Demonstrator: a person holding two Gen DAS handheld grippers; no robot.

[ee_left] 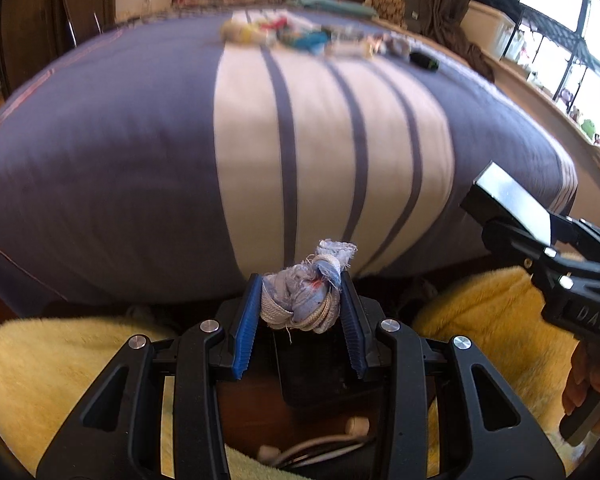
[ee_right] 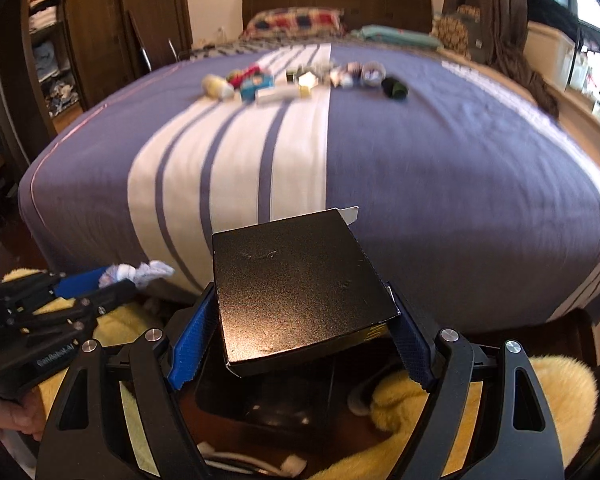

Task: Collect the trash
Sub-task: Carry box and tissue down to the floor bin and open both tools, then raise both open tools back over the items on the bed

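Observation:
My left gripper (ee_left: 300, 288) is shut on a knotted pale-blue rag (ee_left: 306, 294), held in front of the bed's foot edge. It also shows at the lower left of the right wrist view (ee_right: 112, 276) with the rag (ee_right: 140, 271). My right gripper (ee_right: 302, 308) is shut on a flat black box (ee_right: 296, 292), also held before the bed; it shows at the right of the left wrist view, with the box (ee_left: 512, 204). A row of several small trash items (ee_right: 300, 80) lies across the far part of the bed, also in the left wrist view (ee_left: 312, 38).
The bed (ee_right: 420, 152) has a purple cover with white stripes. Pillows (ee_right: 296, 22) and a headboard are at the far end. Yellow fluffy fabric (ee_left: 40, 372) lies below both grippers, around a dark container (ee_right: 276, 396). A wardrobe (ee_right: 52, 40) stands left, a window ledge (ee_left: 540, 92) right.

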